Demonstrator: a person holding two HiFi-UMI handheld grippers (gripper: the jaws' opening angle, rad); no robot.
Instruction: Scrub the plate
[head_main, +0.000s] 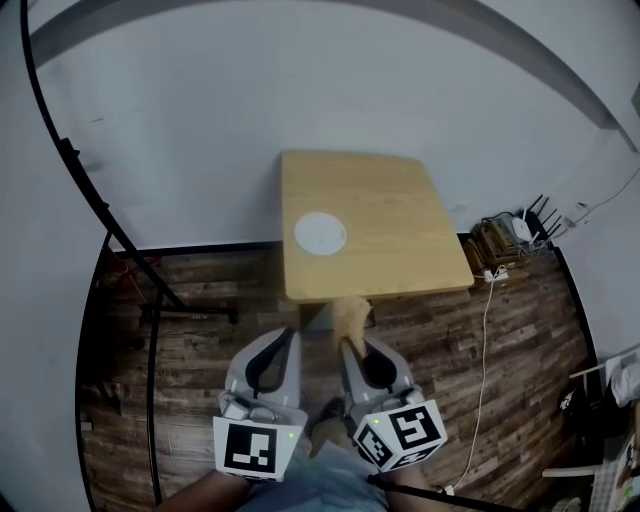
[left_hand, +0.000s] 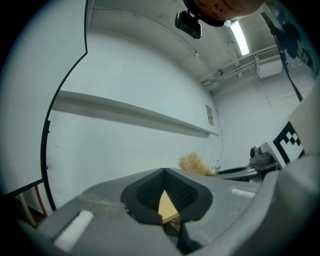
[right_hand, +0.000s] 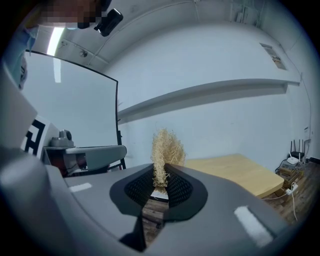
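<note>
Ahead of the right claw (head_main: 350, 345), slightly left: plate (head_main: 320, 234) on tabletop (head_main: 405, 235)
It clamps the scrubber (right_hand: 166, 147); left claw (left_hand: 165, 172) closed, empty

Bright, even light; strong fisheye warping at edges

- We see table (head_main: 400, 215), frame centre: pale wood, smooth, matt.
- Plate (head_main: 320, 234): white, smooth.
- Scrubber (head_main: 349, 316): rough straw-like fibres.
- Floor (head_main: 190, 340): dark wood planks.
</note>
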